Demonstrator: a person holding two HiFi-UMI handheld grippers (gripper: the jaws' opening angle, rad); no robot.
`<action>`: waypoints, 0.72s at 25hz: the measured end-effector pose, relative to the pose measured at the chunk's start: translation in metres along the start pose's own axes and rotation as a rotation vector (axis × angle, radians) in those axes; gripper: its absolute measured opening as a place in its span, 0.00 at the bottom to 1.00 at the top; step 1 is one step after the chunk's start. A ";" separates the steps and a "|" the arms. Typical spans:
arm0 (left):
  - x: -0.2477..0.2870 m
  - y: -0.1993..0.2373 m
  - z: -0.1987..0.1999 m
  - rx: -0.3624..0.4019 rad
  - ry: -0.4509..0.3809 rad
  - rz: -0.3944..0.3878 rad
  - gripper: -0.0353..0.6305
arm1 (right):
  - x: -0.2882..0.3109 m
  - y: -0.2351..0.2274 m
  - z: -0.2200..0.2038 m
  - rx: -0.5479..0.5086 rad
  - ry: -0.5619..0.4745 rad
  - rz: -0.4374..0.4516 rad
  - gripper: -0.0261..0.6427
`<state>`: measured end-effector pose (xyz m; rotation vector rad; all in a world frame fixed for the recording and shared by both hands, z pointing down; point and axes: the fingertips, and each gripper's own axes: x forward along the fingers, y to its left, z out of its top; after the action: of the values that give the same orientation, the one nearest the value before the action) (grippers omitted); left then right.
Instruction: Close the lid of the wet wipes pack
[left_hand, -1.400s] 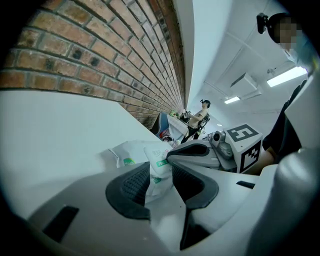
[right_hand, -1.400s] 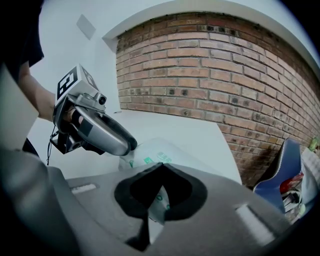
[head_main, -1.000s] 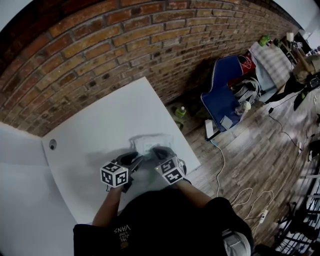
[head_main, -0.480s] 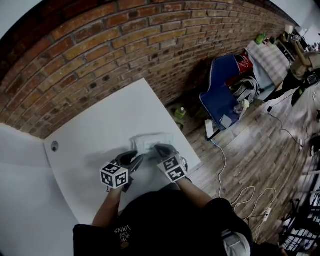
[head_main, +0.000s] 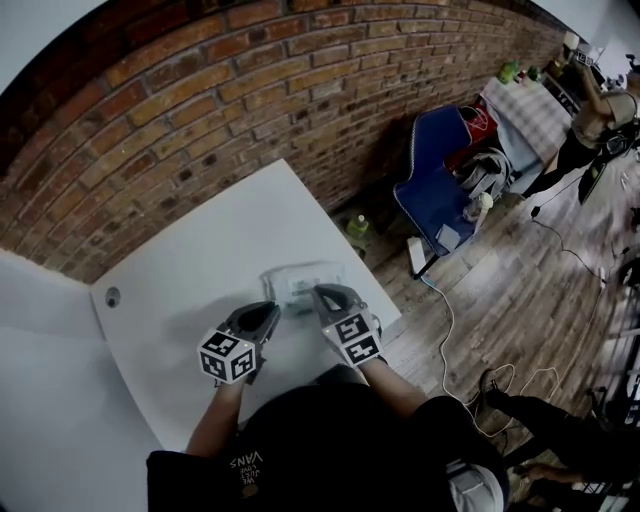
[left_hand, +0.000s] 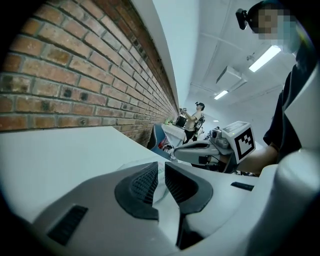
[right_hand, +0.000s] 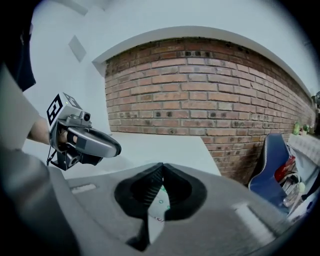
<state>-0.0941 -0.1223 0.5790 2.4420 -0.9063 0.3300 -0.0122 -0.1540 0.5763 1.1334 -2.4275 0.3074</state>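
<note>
The wet wipes pack (head_main: 300, 280) lies flat on the white table (head_main: 200, 260), pale with a whitish lid on top. Both grippers hover just short of its near edge, apart from it. My left gripper (head_main: 272, 312) has its jaws closing, with a narrow gap still between the pads (left_hand: 161, 172) and nothing held in them. My right gripper (head_main: 318, 293) is shut, with its fingertips meeting (right_hand: 161, 172) on nothing. Under the right jaws a strip of the pack (right_hand: 159, 207) with green print shows. Whether the lid is down I cannot tell.
A brick wall (head_main: 200, 110) runs behind the table. The table's right edge lies close to the pack, above wooden floor with cables (head_main: 470, 380). A blue chair (head_main: 440, 190) and a green bottle (head_main: 358, 226) stand beyond. There is a grommet hole (head_main: 112, 296) at the table's left.
Both grippers have lifted and drawn back from the pack toward me. The left jaws, wide before, have come nearly together.
</note>
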 end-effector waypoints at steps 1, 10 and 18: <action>-0.002 -0.002 0.003 0.013 -0.008 0.003 0.13 | -0.003 0.000 0.002 0.003 -0.007 -0.007 0.04; -0.021 -0.014 0.020 0.076 -0.067 0.000 0.09 | -0.028 0.010 0.016 0.021 -0.061 -0.051 0.04; -0.044 -0.027 0.029 0.106 -0.120 -0.019 0.08 | -0.056 0.024 0.030 0.023 -0.124 -0.087 0.04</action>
<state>-0.1079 -0.0972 0.5272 2.5896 -0.9372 0.2325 -0.0082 -0.1128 0.5227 1.2998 -2.4771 0.2443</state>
